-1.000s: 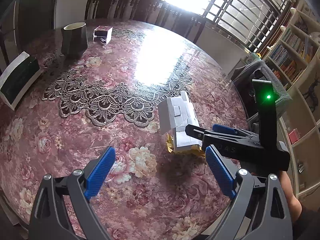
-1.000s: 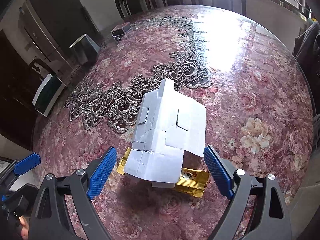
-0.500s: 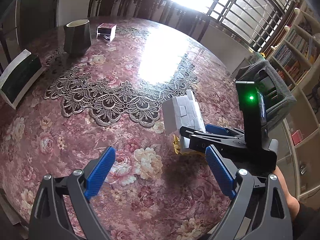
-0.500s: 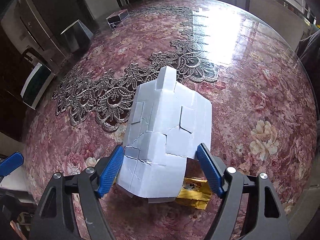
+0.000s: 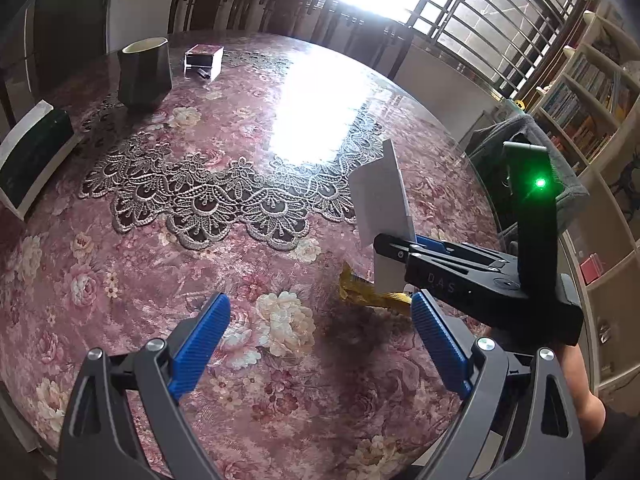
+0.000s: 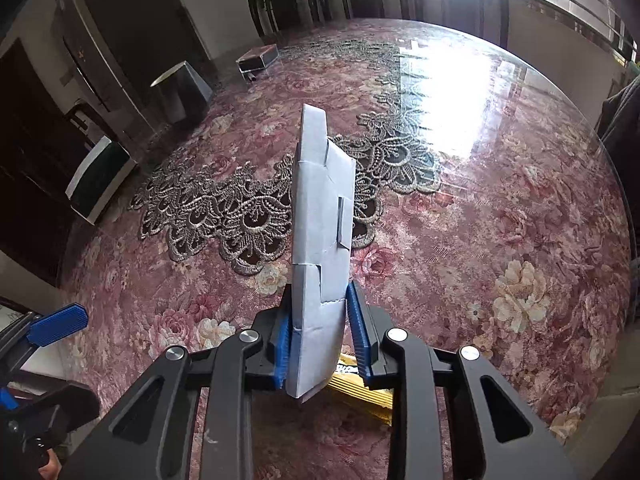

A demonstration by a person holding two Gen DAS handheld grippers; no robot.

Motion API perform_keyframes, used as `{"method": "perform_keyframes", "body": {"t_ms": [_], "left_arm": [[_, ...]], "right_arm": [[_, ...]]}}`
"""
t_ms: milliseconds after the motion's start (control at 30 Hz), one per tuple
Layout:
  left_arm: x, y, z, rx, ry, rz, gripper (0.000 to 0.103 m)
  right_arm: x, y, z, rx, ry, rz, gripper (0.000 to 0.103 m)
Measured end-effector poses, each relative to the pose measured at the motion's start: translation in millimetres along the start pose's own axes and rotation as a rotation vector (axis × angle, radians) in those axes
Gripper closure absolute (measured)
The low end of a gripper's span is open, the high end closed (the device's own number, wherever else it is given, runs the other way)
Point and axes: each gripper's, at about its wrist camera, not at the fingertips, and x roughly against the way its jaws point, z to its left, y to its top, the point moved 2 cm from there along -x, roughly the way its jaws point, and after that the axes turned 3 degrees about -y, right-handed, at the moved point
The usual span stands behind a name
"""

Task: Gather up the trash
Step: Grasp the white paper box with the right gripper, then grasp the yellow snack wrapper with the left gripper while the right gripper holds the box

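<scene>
My right gripper [image 6: 320, 336] is shut on a flattened white cardboard box [image 6: 322, 224] and holds it on edge, lifted off the table. The box [image 5: 382, 200] and the right gripper [image 5: 390, 246] also show in the left wrist view, at the right. A gold snack wrapper [image 5: 370, 292] lies on the table under the box; its end shows below the right jaws [image 6: 360, 388]. My left gripper [image 5: 320, 344] is open and empty, just left of the wrapper.
The round table has a floral cloth [image 5: 120, 280] and a lace doily [image 5: 224, 196]. A dark bin-like cup [image 5: 145, 70], a small box [image 5: 204, 60] and a green-and-white box [image 5: 34, 156] stand at the far left. Chairs ring the far edge; bookshelves [image 5: 592, 92] at right.
My right gripper closed on the white box, lifted it and turned it on edge, uncovering the gold wrapper. The left gripper stayed open and barely moved.
</scene>
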Motion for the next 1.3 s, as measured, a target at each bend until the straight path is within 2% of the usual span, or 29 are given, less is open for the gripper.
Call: {"method": "perform_keyframes", "body": {"t_ms": [267, 533, 767, 1000, 1200, 1300], "left_arm": [[-11.1, 0.3, -20.6, -0.037, -0.034, 0.012, 0.012], [-54.2, -0.5, -58.5, -0.100, -0.074, 0.057, 0.012], [-84.1, 3.1, -83.8, -0.152, -0.064, 0.069, 0.012], [-89.8, -0.8, -74.6, 0.005, -0.047, 0.069, 0.012], [-99.3, -4.5, -70.9, 0.079, 0.037, 0.070, 0.012], [-110.1, -6.4, -70.8, 0.107, 0.060, 0.088, 0.016]], "right_arm": [[48.5, 6.1, -14.9, -0.043, 0.054, -0.098, 0.078], [109.4, -2.6, -46.4, -0.073, 0.017, -0.177, 0.078], [133.2, -15.1, -68.2, -0.113, -0.015, -0.192, 0.078], [138.0, -23.6, -82.0, -0.131, -0.014, -0.177, 0.078], [136.4, -23.5, -84.0, -0.113, 0.021, -0.166, 0.077], [136.7, -23.5, -85.7, -0.097, 0.035, -0.161, 0.077]]}}
